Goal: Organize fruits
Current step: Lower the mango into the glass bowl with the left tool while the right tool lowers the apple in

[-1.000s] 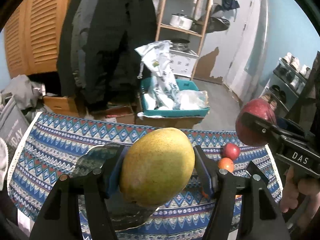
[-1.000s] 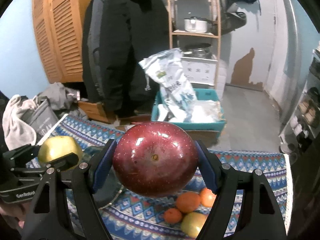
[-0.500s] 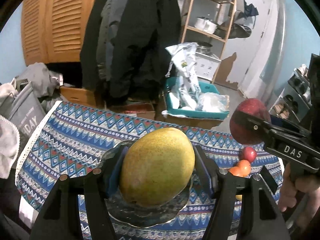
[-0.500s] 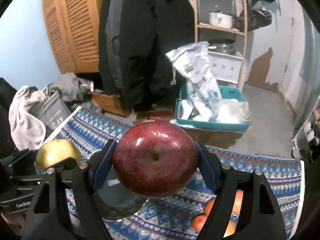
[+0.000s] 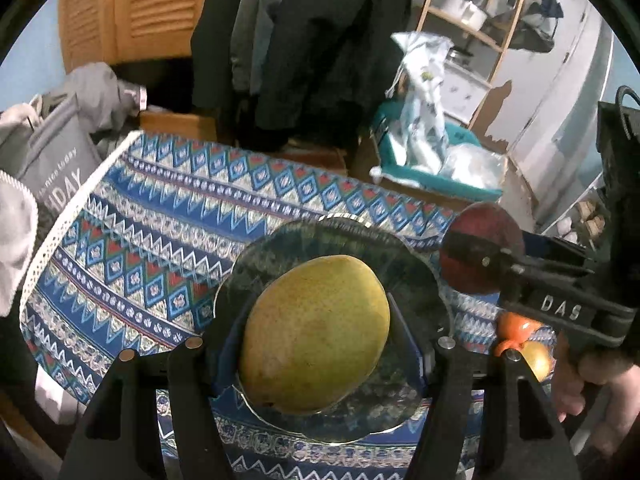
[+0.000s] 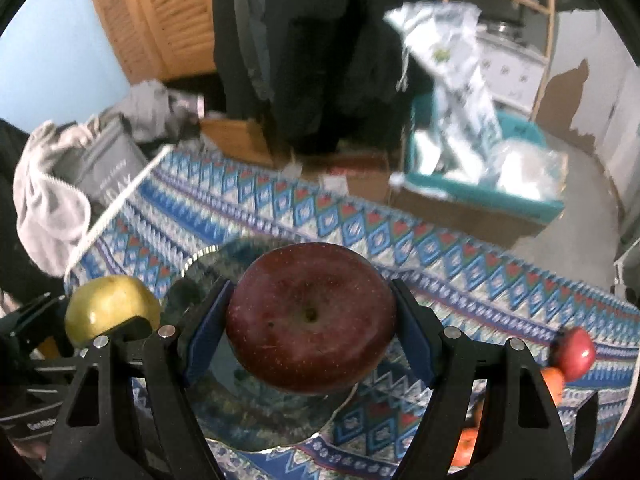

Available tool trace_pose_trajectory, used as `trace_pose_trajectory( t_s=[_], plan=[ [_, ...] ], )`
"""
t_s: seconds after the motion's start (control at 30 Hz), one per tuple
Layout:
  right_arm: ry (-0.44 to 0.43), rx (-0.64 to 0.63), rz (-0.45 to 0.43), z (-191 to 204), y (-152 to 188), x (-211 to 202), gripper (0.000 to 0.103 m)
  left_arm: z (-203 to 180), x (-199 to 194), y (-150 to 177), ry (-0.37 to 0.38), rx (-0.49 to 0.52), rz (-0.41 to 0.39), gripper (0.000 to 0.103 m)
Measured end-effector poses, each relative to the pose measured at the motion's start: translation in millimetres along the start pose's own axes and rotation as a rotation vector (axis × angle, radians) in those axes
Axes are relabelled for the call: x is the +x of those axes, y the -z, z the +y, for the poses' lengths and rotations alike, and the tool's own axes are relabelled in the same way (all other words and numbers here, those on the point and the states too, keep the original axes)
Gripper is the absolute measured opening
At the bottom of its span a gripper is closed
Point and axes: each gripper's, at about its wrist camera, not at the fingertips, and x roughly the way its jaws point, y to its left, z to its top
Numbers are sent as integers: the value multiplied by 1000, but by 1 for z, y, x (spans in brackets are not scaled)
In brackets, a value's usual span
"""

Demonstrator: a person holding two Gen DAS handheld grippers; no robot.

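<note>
My left gripper [image 5: 316, 336] is shut on a yellow-green mango [image 5: 316, 332] and holds it above a dark round plate [image 5: 340, 240] on the patterned tablecloth. My right gripper [image 6: 310, 324] is shut on a dark red apple [image 6: 310, 316], also over the plate [image 6: 240, 412]. The apple [image 5: 480, 248] shows at the plate's right edge in the left wrist view. The mango [image 6: 110, 306] shows at the left in the right wrist view.
A small red fruit [image 6: 576, 354] and orange fruits [image 6: 554, 382] lie on the cloth [image 6: 280, 208] at the right. A grey bag [image 5: 56, 168] and clothes sit left of the table. A teal bin [image 5: 432, 172] with plastic bags stands beyond the far edge.
Both grippers have tilted down and moved forward over the plate, each still holding its fruit. The plate now fills more of both views.
</note>
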Motion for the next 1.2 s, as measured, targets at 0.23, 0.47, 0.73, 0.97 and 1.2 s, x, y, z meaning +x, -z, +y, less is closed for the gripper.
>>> trace_pose_trajectory(
  t_s=[0.23, 0.47, 0.73, 0.97, 1.2],
  plan=[
    [14, -32, 117, 2, 22, 42, 78, 10, 36, 13, -43, -11, 93, 67],
    [18, -54, 185, 3, 32, 65, 78, 14, 57, 22, -64, -15, 160, 67],
    [41, -94, 223, 5, 45, 80, 78, 17, 76, 32, -84, -16, 226, 67],
    [10, -74, 254, 5, 46, 84, 78, 18, 75, 32, -84, -19, 218, 64],
    [-12, -50, 209, 4, 40, 72, 77, 12, 70, 32, -110, 22, 199, 83]
  ],
)
